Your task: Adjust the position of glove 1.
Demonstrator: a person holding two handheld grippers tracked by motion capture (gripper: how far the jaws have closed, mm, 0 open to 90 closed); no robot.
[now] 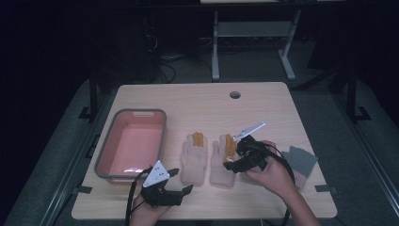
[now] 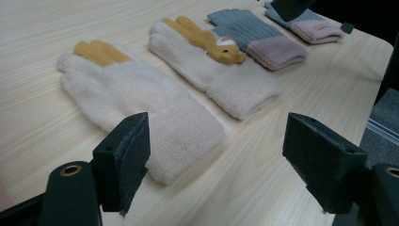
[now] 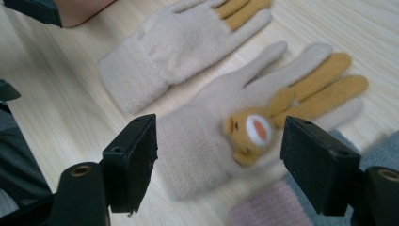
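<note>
Near edge of the desk [image 1: 263, 106]: left gripper [image 1: 180, 181] low at the front, jaws spread wide with nothing between them, aimed toward the cuff of the left cream glove [image 2: 136, 101]. Right gripper [image 1: 234, 151] held over the right cream glove [image 3: 226, 136], jaws likewise parted, gripping nothing; that glove lies flat beneath them, bearing a small orange bear face [image 3: 251, 134]. Both cream gloves lie side by side at desk centre, orange fingers pointing away. Just right of them, grey gloves with pink cuffs [image 2: 263, 37]. Left, a grey-rimmed pink tub [image 1: 132, 143] near the desk's left edge; its inside looks bare. No writing or labels readable anywhere.
</note>
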